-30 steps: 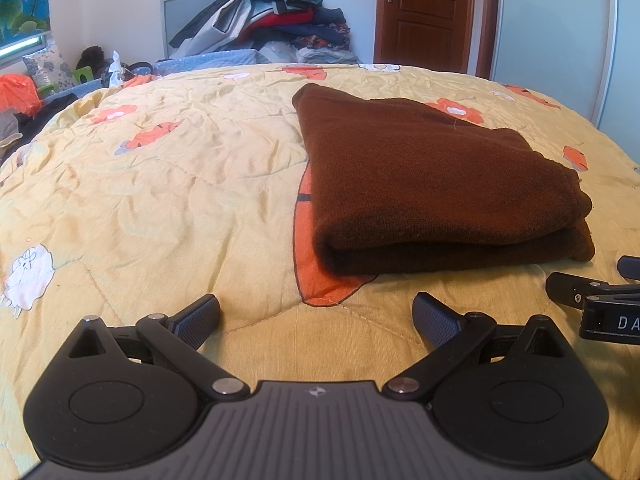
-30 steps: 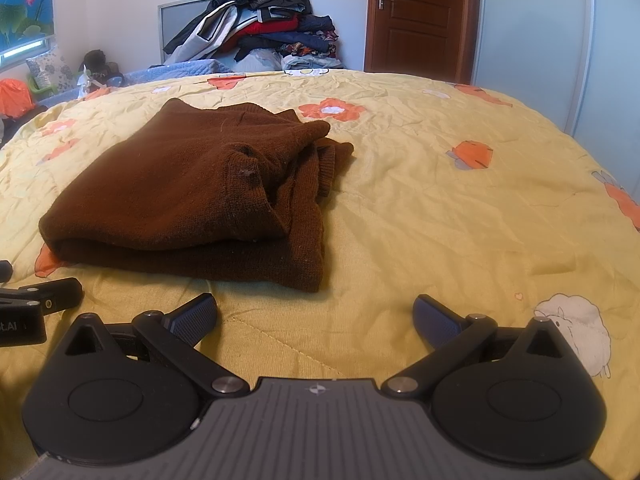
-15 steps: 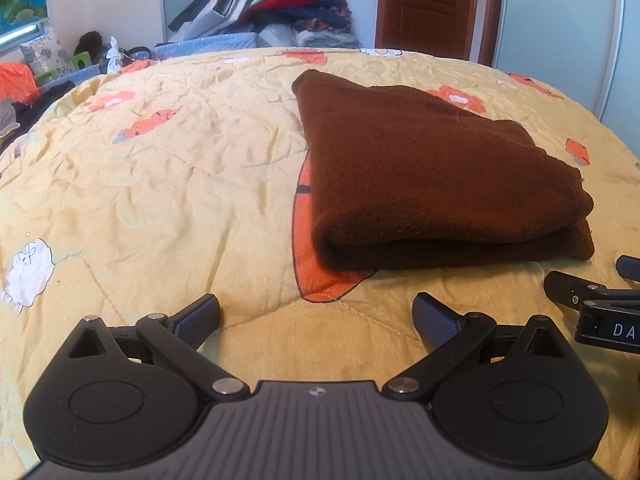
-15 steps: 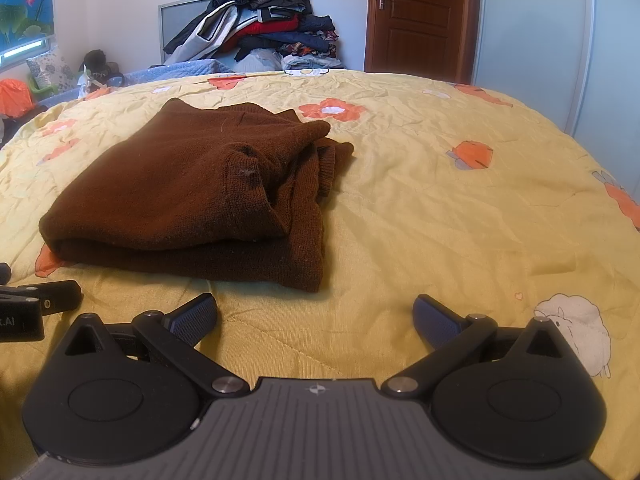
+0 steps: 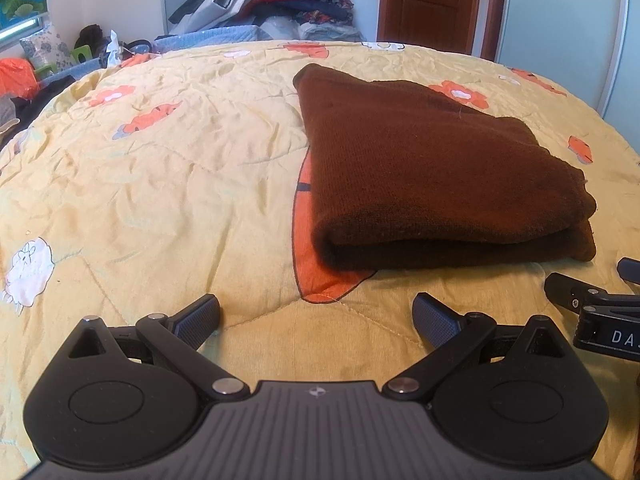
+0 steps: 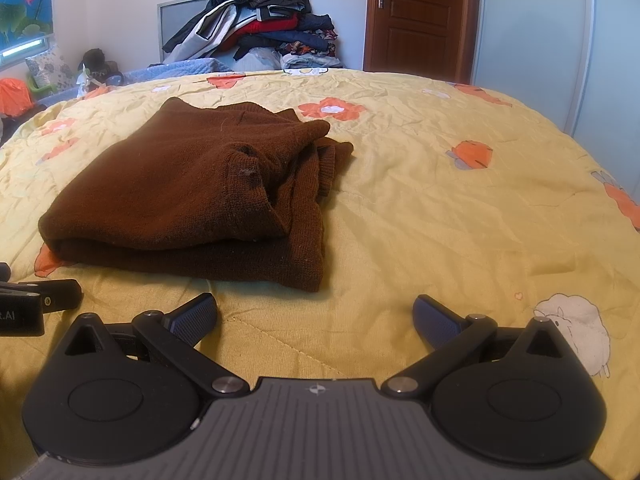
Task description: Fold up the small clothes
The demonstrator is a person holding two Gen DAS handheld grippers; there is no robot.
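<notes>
A yellow quilt [image 5: 160, 184] printed with orange flowers and white sheep covers the bed. Beyond its far edge, a heap of jackets and clothes [image 6: 256, 20] is piled against a grey panel on the white wall. A brown wooden door [image 6: 416, 16] stands shut to the right, beside pale wardrobe doors [image 6: 532, 32]

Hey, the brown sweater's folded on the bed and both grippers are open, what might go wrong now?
The brown sweater has loose, bunched layers along its right edge, so a nudge may undo the fold. The left gripper and right gripper sit close together near its front edge and might bump. The wrinkled quilt may drag along.
</notes>
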